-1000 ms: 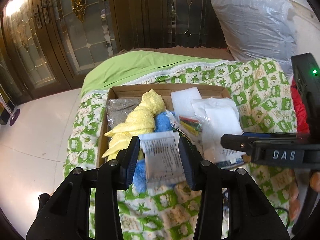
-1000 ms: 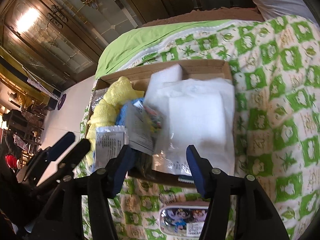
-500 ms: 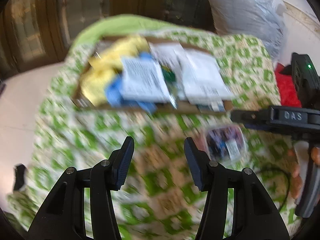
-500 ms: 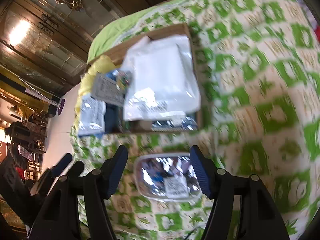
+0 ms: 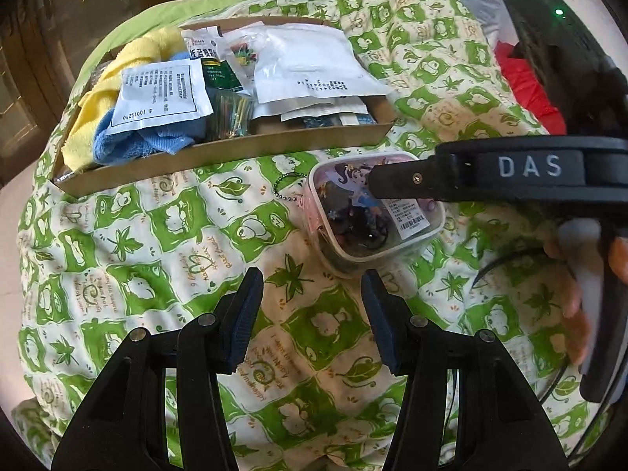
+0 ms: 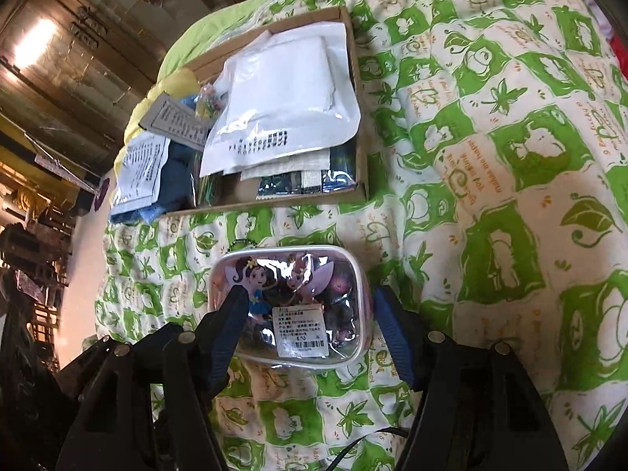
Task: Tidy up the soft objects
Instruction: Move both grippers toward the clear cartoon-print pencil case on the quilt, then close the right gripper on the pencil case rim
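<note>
A shallow cardboard box [image 5: 219,153] [image 6: 357,78] on the green patterned quilt holds a yellow towel [image 5: 98,90], a blue cloth [image 5: 157,137], a white printed packet [image 5: 161,94] and a large white pouch [image 5: 310,66] [image 6: 286,102]. A clear cartoon-printed pouch [image 5: 369,212] [image 6: 290,306] lies on the quilt in front of the box. My right gripper [image 6: 310,306] is open with its fingers on either side of this pouch. My left gripper [image 5: 312,294] is open and empty over the quilt, just short of the pouch.
The quilt [image 5: 137,251] covers a rounded bed with a green sheet [image 5: 184,4] at the far end. A red cloth [image 5: 530,90] lies at the right. Dark wooden glazed doors [image 6: 78,39] stand behind. A black cable [image 5: 510,259] runs near the right hand.
My left gripper let go of the white packet, now in the box, and pulled back. My right gripper drew back from the box and lowered around the cartoon pouch.
</note>
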`<state>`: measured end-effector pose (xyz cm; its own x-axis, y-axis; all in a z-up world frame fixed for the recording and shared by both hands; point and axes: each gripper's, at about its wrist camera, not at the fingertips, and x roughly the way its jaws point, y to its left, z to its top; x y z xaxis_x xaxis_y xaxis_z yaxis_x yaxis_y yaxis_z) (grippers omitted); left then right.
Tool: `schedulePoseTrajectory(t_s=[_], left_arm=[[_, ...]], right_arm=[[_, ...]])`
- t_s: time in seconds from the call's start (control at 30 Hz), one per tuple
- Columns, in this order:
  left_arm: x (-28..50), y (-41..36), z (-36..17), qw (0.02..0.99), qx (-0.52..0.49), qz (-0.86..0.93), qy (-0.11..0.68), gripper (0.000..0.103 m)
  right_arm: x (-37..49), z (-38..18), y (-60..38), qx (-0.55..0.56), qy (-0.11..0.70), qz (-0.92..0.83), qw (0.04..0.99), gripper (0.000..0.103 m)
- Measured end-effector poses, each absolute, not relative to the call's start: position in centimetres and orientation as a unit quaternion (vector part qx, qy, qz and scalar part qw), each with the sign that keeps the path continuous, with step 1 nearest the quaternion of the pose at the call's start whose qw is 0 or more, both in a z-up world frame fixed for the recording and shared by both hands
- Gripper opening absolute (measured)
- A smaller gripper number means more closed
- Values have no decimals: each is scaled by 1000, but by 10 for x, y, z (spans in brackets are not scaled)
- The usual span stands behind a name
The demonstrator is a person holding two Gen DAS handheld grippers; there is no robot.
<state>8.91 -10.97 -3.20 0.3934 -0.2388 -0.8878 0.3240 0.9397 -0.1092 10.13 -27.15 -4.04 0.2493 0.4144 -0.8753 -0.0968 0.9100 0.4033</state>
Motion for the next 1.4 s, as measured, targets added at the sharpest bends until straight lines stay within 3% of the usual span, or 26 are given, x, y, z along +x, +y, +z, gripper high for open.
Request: schedulePoseTrajectory(t_s=[0.73,1.4], left_arm=[[126,-112,-62,818,16,-173,548,52],[110,-134,-47,825,49,-221,517,46]], right_arm=[[109,-56,-262,131,603,156,771,69],[100,-40,-249,95,583,171,789,69]])
